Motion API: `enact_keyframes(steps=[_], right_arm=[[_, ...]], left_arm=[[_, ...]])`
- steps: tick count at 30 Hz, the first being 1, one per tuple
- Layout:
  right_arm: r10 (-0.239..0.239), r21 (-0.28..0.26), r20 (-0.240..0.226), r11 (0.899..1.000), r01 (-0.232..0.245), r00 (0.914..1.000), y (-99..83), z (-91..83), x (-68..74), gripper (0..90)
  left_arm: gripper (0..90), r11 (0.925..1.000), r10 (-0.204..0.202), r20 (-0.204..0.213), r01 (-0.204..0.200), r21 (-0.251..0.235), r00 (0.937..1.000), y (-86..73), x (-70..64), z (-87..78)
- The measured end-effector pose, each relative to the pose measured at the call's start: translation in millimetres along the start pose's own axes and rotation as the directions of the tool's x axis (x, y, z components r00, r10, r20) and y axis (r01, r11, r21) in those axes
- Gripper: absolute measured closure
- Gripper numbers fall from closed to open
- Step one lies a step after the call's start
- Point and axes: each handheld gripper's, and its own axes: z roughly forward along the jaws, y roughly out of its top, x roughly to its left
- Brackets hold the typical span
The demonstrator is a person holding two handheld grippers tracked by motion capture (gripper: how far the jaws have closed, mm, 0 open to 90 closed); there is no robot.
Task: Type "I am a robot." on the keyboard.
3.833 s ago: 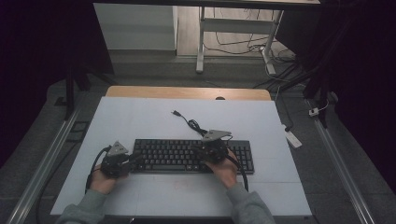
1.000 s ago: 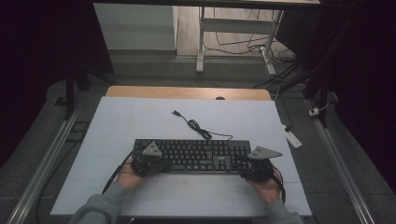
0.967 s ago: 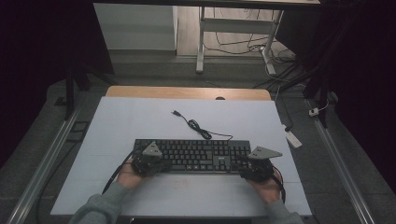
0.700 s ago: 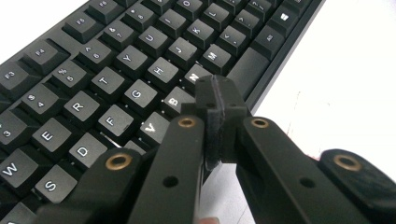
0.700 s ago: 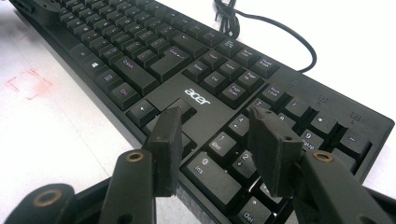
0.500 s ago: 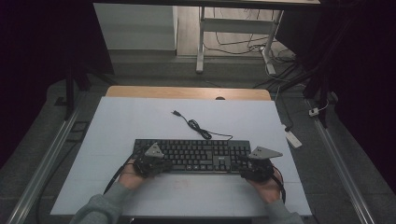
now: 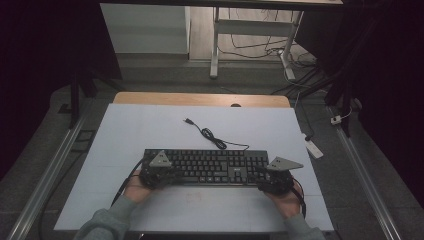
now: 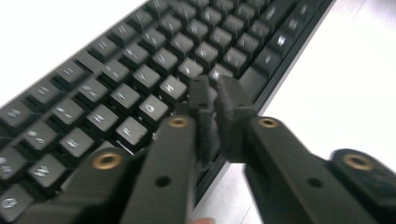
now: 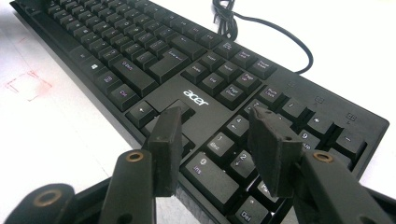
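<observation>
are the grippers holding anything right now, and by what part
Nothing is held. The left gripper is shut with nothing between its jaws, and the right gripper is open, both over the keyboard.

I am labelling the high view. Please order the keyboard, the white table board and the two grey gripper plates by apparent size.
1. white table board
2. keyboard
3. left gripper plate and right gripper plate: they look alike, so I do not rank them.

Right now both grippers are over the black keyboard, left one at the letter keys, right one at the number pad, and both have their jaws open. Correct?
Not quite. The left gripper is shut, jaws together over the letter keys of the keyboard, as the left gripper view shows. The right gripper is open at the number pad.
</observation>
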Motion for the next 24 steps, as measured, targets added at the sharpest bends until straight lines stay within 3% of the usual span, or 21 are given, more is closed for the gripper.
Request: enact_keyframes(steps=[3, 10, 17, 24], right_arm=[[0.0, 0.003, 0.003, 1.0, 0.0, 1.0, -0.1, 0.2, -0.1, 55.0], [0.0, 0.001, 0.001, 1.0, 0.0, 1.0, -0.2, 0.3, 0.4, 55.1], [0.0, 0.002, 0.0, 1.0, 0.0, 1.0, -0.5, 0.1, 0.4, 55.0], [-0.002, 0.004, 0.006, 1.0, 0.002, 1.0, -0.6, -0.3, 0.6, 55.0]], left_arm=[[68.4, 0.999, -0.023, -0.004, 0.023, -0.038, 0.9997, -0.1, 2.0, -9.1], [45.3, 0.9965, -0.055, -0.041, 0.052, -0.065, 0.9977, -1.0, 5.6, -19.4], [30.9, 0.9947, -0.091, -0.067, 0.088, -0.053, 0.9936, -3.1, 12.5, -23.1], [22.9, 0.9913, -0.128, -0.101, 0.124, -0.046, 0.9867, -4.5, 18.6, -26.5]])
